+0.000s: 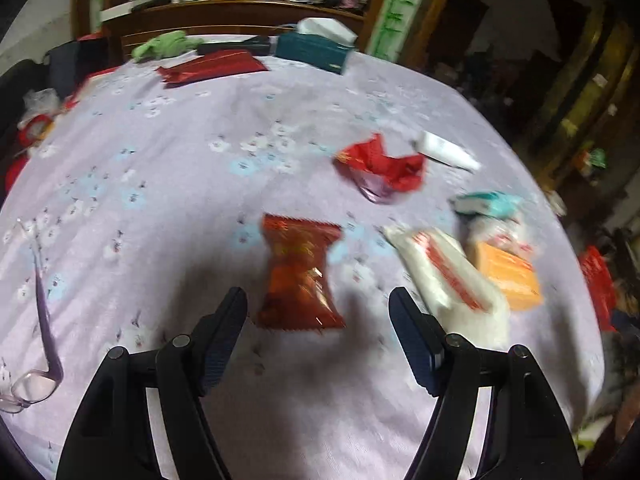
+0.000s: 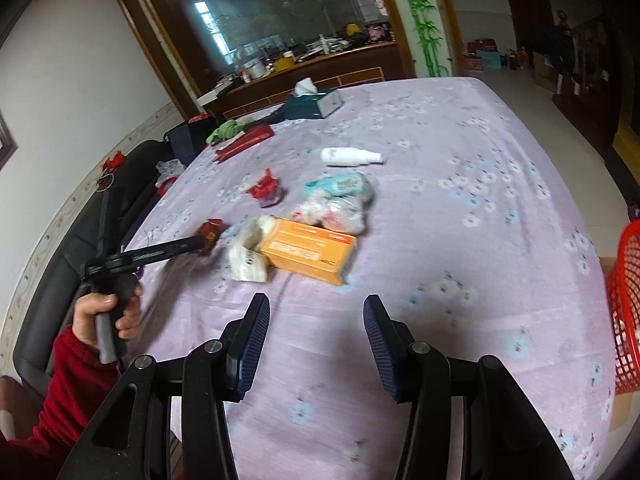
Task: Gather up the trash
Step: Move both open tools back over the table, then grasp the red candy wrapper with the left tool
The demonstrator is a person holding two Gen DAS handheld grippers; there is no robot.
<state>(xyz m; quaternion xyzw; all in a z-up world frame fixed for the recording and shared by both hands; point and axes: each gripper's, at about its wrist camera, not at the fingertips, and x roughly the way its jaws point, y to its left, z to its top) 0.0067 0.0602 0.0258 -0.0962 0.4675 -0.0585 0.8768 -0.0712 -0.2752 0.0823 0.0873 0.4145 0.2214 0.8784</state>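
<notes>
1. Up close, the left gripper [image 1: 318,308] hangs over the lilac flowered tablecloth [image 1: 160,168] with its jaws spread wide and nothing between them.
2. Just ahead of its fingertips, in line with the gap, lies the red snack wrapper [image 1: 300,276], flat on the cloth; the frame is blurred, so I cannot tell whether anything touches it.
3. Right of the red snack wrapper lies a white wrapper with red print [image 1: 448,276], and beyond that an orange box [image 1: 508,276].
4. Farther from the red snack wrapper sits a crumpled red wrapper [image 1: 380,168], then a white bottle [image 1: 446,150] on its side.
5. Left of the red snack wrapper, well apart, lie purple glasses [image 1: 36,340].
6. The right gripper [image 2: 316,320] is likewise released and empty, nearer than the orange box; a hand [image 2: 106,314] in a red sleeve holds the left tool's grip.
7. A red basket [image 2: 626,304] stands at the table's right edge.
</notes>
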